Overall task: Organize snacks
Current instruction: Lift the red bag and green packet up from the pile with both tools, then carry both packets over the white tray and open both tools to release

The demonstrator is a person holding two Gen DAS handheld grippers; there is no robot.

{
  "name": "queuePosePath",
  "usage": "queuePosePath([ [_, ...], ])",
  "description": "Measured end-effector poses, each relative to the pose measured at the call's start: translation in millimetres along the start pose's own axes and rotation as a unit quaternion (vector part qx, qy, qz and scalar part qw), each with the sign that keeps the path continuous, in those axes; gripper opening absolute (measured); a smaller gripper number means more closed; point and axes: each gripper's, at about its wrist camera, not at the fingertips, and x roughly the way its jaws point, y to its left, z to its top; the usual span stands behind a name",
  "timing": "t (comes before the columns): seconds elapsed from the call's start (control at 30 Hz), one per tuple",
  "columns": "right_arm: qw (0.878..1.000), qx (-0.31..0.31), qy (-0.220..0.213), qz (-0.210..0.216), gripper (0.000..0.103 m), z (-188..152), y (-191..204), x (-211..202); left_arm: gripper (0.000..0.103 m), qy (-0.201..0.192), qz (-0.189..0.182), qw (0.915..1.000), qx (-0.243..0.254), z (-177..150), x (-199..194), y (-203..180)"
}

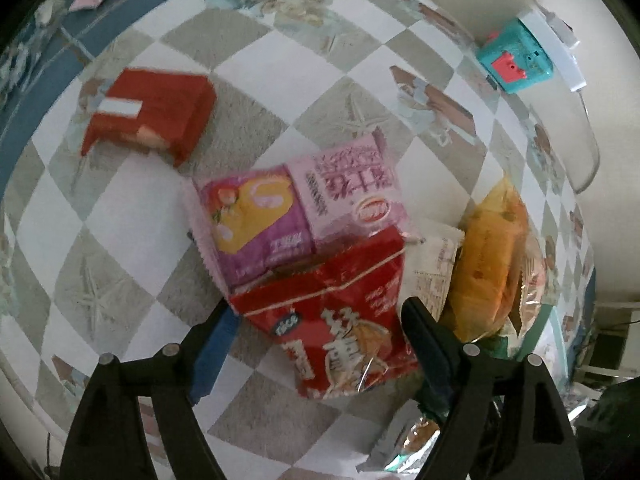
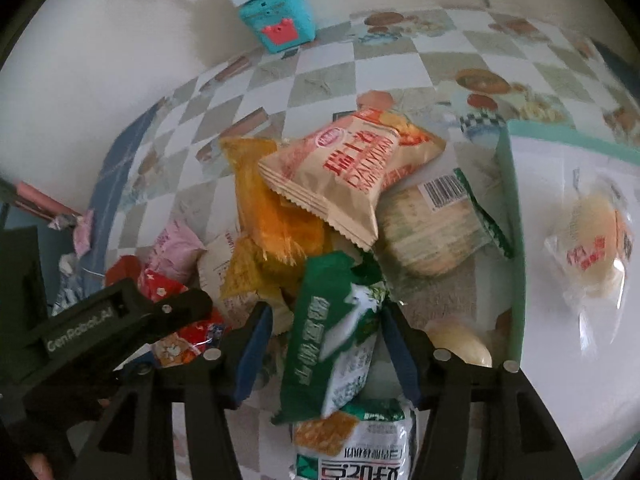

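In the left wrist view my left gripper [image 1: 320, 316] has its jaws around a red snack packet [image 1: 340, 320], lifted above the checkered tablecloth [image 1: 120, 216]. Two pink packets [image 1: 296, 208] lie just beyond it and an orange packet [image 1: 488, 264] to the right. In the right wrist view my right gripper [image 2: 326, 320] has its jaws around a green and white packet [image 2: 332, 340] over a pile: a tan packet [image 2: 344, 176], orange packets [image 2: 276, 220], a round cracker pack [image 2: 432, 232]. The left gripper [image 2: 120, 320] shows at the left.
A red box [image 1: 152, 112] lies at left on the table. A teal toy box [image 1: 516, 60] stands by the wall, also in the right wrist view [image 2: 280, 20]. A white tray with a green rim [image 2: 516, 240] holds a clear bun packet [image 2: 592, 240] at right.
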Motion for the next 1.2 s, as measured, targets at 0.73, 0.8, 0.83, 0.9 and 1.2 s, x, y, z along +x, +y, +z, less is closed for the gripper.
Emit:
queuePosePath([
  [0.73,0.999,-0.002,-0.033,0.014,0.027,-1.6,-11.6,-36.7,0.046,-0.051,-0.005,0.9984,0.026,-7.1,-56.2,-8.4],
  [0.8,0.999,-0.006,-0.041,0.013,0.027,-1.7,-11.1,-43.5,0.046,-0.058,-0.008,0.9978,0.03,-8.8,-64.3,-7.7],
  [0.83,0.999,-0.006,-0.043,0.015,0.027,-1.7,-11.0,-46.5,0.046,-0.062,-0.009,0.9975,0.031,-8.5,-66.7,-9.6],
  [0.9,0.998,-0.005,-0.053,0.017,0.027,-1.6,-11.7,-56.0,0.046,-0.07,-0.011,0.9969,0.035,-9.1,-73.1,-11.7],
  [1.2,0.995,0.001,-0.103,-0.003,0.027,-1.3,-22.3,-104.6,0.046,-0.105,-0.022,0.9921,0.064,-19.2,-103.3,-34.9],
])
